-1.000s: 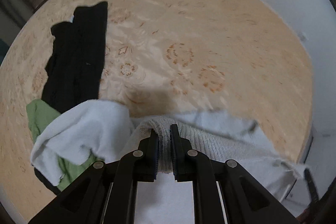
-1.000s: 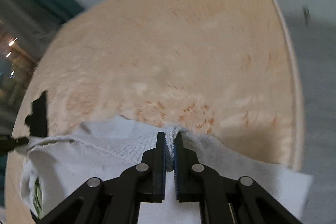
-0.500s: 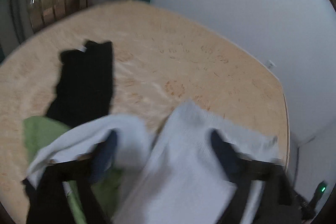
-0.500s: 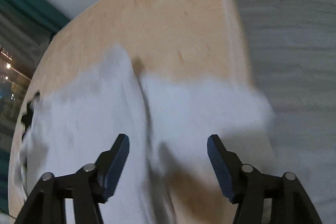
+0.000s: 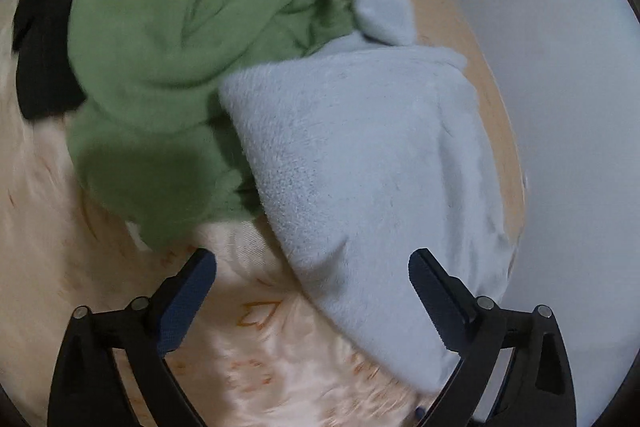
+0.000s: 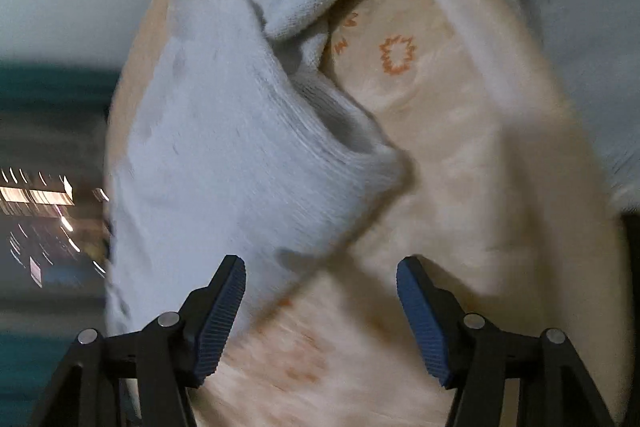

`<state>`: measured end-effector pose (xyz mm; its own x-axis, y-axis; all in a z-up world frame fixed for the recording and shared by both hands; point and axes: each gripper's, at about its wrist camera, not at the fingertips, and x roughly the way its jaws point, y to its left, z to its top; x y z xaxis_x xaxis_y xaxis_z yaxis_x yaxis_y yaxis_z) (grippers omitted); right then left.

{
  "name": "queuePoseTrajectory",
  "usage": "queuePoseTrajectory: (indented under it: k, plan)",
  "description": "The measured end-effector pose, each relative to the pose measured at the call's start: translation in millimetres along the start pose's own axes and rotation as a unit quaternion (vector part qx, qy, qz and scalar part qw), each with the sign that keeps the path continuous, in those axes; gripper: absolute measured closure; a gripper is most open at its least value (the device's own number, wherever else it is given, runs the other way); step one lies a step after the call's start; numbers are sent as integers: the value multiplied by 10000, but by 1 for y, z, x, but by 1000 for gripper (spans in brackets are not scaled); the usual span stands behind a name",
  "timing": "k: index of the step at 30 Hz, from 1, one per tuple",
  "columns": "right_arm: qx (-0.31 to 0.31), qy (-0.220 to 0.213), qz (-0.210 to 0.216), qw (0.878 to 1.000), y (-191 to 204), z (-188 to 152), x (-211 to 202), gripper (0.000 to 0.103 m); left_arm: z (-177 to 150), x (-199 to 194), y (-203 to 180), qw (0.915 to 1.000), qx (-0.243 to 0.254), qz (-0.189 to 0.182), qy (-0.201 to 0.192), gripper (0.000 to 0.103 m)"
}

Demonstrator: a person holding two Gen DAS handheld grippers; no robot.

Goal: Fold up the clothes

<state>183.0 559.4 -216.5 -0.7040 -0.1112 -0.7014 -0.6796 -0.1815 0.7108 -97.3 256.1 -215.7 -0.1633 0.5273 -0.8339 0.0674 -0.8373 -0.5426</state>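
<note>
Your left gripper (image 5: 312, 291) and right gripper (image 6: 320, 291) both gape wide, holding nothing; the white garment (image 5: 368, 163) lies crumpled on the patterned cloth (image 6: 460, 187); only the left view shows one green garment (image 5: 160, 75) and one black garment (image 5: 44, 67) beside it.

My left wrist camera looks forward between the wide-apart fingers of the left gripper (image 5: 312, 291), close above the white garment (image 5: 372, 163) lying just ahead. My right wrist camera looks along the right gripper (image 6: 320, 291), also near (both views are blurred). Both views share this white garment (image 6: 224, 147) and the patterned cloth (image 6: 460, 155) under it.
</note>
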Motion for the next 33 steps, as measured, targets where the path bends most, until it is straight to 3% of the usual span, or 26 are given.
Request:
queuePoseTrajectory:
  k: [4,7,9,11,12,13,18,23,27,29,30,31,33]
  plan:
    - [545,-136,-70,9984,-3,10,14,38,-6,15,1,9985,-391,377,-69,8]
    - [665,-201,-28,9976,1,16,19,42,-11,23,-4,9983,-236,497,-172,10]
    - [605,-242,26,9979,8,18,24,49,-14,22,-12,9989,-136,379,-248,21]
    - [616,-204,19,9979,11,20,29,54,-15,24,-24,9995,-8,310,-116,65]
    - [621,-169,-12,9979,14,21,32,71,-15,27,-32,9988,108,479,-45,75]
    - [631,-145,-36,9979,15,22,35,89,-16,27,-33,9982,124,582,-11,95]
    - [931,-262,27,9953,-3,2,10,96,-32,2,-27,9945,365,984,49,95]
    - [1033,40,-220,9944,-37,-67,-18,96,-71,-39,15,9884,714,1329,172,95]
    - [580,20,-383,9976,-34,-88,-29,95,-92,-32,34,9845,771,1526,402,91]
    - [266,73,-515,9983,-18,-86,-29,87,-97,-29,22,9786,970,1746,492,81]
    - [162,98,-613,9979,-12,-83,-30,78,-99,-32,16,9770,1077,1769,514,79]
    - [146,68,-541,9984,-9,-78,-38,66,-101,-38,7,9757,1215,1740,543,70]
    - [111,-1,-395,9992,-3,-69,-55,62,-99,-52,-7,9743,1418,1667,528,45]
